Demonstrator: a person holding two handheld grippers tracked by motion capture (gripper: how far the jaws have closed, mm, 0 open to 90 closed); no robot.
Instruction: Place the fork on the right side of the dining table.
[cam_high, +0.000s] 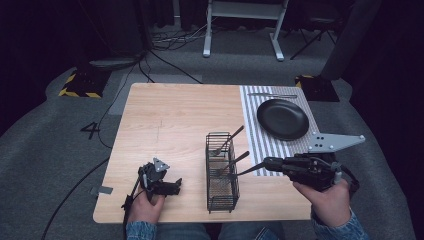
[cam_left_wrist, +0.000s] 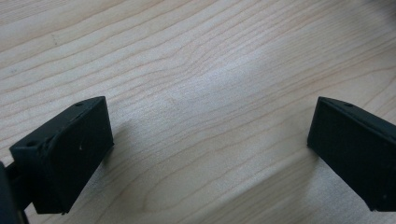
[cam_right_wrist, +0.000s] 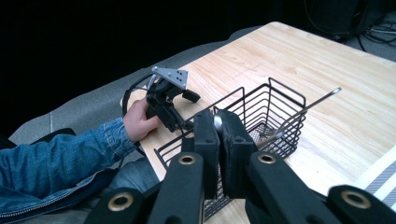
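A black wire basket (cam_high: 222, 172) stands near the table's front edge, with two metal utensils leaning in it, their handles (cam_high: 235, 134) pointing up and to the right. My right gripper (cam_high: 265, 164) reaches toward the basket from the right. In the right gripper view it (cam_right_wrist: 218, 121) is shut on the silvery end of a utensil (cam_right_wrist: 217, 123) above the basket (cam_right_wrist: 261, 116), where one fork (cam_right_wrist: 299, 115) leans. My left gripper (cam_high: 176, 187) rests at the front left. Its jaws (cam_left_wrist: 210, 144) stand wide open over bare wood.
A black plate (cam_high: 283, 118) lies on a striped placemat (cam_high: 250, 115) at the right, with cutlery (cam_high: 272, 95) beyond it. The wooden table (cam_high: 170, 120) is bare at left and back. Cables and table legs lie on the floor behind.
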